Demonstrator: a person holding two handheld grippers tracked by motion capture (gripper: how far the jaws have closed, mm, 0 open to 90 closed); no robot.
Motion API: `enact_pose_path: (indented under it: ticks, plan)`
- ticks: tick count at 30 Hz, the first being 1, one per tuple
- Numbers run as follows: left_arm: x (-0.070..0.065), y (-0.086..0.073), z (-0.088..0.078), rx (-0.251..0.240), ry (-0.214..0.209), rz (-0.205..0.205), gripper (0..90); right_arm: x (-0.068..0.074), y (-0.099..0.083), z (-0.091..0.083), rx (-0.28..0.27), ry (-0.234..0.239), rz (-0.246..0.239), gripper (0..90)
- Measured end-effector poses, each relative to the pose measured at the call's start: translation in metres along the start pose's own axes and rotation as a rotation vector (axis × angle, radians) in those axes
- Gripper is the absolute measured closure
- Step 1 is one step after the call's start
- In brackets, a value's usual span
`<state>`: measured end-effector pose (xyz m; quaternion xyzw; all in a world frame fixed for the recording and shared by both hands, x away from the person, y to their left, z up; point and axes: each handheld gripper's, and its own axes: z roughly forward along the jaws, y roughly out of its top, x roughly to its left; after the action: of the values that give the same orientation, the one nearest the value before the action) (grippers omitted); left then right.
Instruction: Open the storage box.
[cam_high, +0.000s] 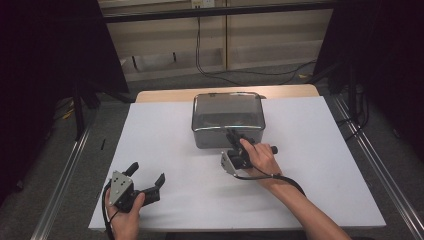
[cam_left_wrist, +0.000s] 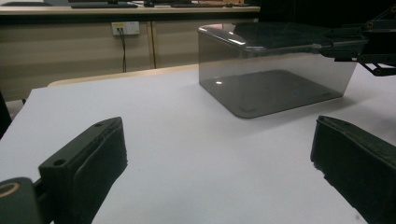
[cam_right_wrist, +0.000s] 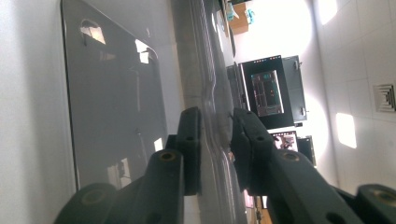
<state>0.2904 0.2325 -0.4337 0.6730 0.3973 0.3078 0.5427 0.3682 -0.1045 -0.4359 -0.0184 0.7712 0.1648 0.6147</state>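
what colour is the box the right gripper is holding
Smoky grey and see-through; the box shows best in the left gripper view.

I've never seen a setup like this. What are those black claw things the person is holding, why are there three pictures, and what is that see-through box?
A person sits at a white table and holds a hand-operated gripper in each hand. The high view looks down from above. The other two pictures come from small cameras riding on each gripper, looking along its two black jaws.

On the table stands a clear, smoky plastic box, seemingly empty. The right gripper is at the box's near edge. In the right gripper view, which is turned on its side, the jaws sit on either side of the box's rim, closed on it. The left gripper waits near the table's front with its jaws wide open, holding nothing.
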Motion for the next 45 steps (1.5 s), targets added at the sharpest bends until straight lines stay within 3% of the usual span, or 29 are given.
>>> enact_pose_path:
  ticks: [4, 11, 15, 23, 28, 31, 35, 39, 45]
  plan:
    - [0.001, -0.001, 0.0, 0.008, 0.001, 0.003, 3.4, 0.0, 0.0, -0.001, -0.003, -0.003, 0.006, 76.8]
    - [-0.001, 0.0, 0.002, 0.003, -0.032, -0.006, 3.6, -0.001, 0.0, -0.001, -0.012, -0.007, 0.018, 77.3]
    - [-0.001, 0.001, 0.002, 0.006, -0.008, -0.001, 3.8, -0.002, 0.0, -0.001, -0.016, -0.009, 0.015, 77.6]
    - [0.003, 0.001, 0.001, 0.006, -0.015, -0.024, 5.3, -0.003, 0.0, -0.001, -0.023, -0.009, 0.014, 77.8]
    - [0.005, 0.0, 0.005, 0.016, -0.056, -0.043, 5.5, -0.004, 0.0, -0.001, -0.021, -0.008, 0.024, 77.9]
    - [0.004, 0.001, 0.006, 0.016, -0.071, -0.023, 6.3, -0.005, 0.001, -0.001, -0.019, -0.019, 0.03, 78.0]
    - [0.003, 0.001, 0.007, 0.012, -0.08, -0.026, 6.3, -0.005, 0.001, -0.001, -0.022, -0.018, 0.035, 78.0]
    - [0.003, 0.002, 0.01, 0.022, -0.116, -0.027, 6.4, -0.009, 0.0, -0.002, -0.021, -0.028, 0.047, 78.3]
    - [0.001, 0.003, 0.013, 0.021, -0.122, -0.035, 7.1, -0.011, 0.001, -0.002, -0.03, -0.032, 0.05, 78.4]
